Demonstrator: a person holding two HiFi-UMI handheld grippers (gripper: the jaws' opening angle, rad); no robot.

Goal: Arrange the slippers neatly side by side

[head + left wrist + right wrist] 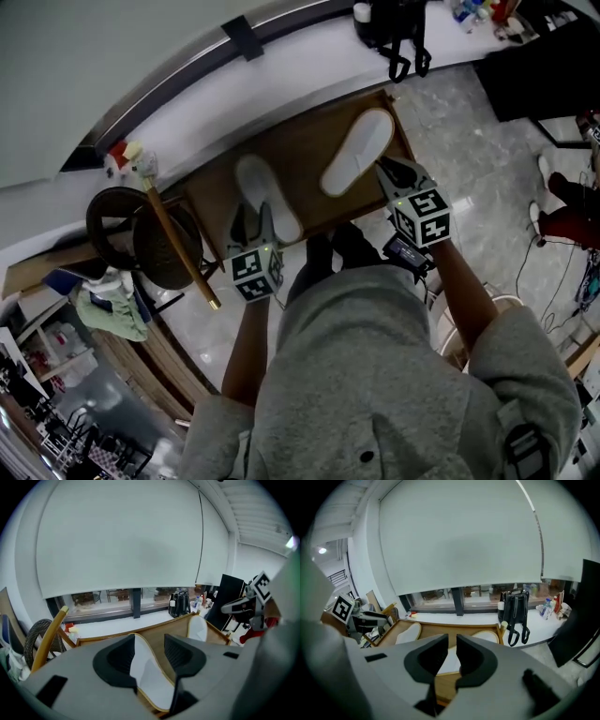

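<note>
Two white slippers lie on a low wooden table point(309, 131). The left slipper point(267, 197) points away from me; the right slipper point(358, 150) lies at a slant, toe toward the far right. My left gripper point(253, 230) hovers over the left slipper's heel with its jaws wide apart. In the left gripper view point(149, 641) that slipper point(150, 672) shows below the gap, untouched. My right gripper point(398, 173) is at the right slipper's heel. Its jaws point(452, 641) stand close with a narrow gap, and the slipper point(487, 637) lies beyond them, not gripped.
A black backpack point(398, 28) and bottles point(473, 11) stand on the white sill behind the table. Left of the table are a round wicker chair point(141, 234) and a slanted wooden stick point(178, 248). My dark shoes point(337, 246) are at the table's near edge.
</note>
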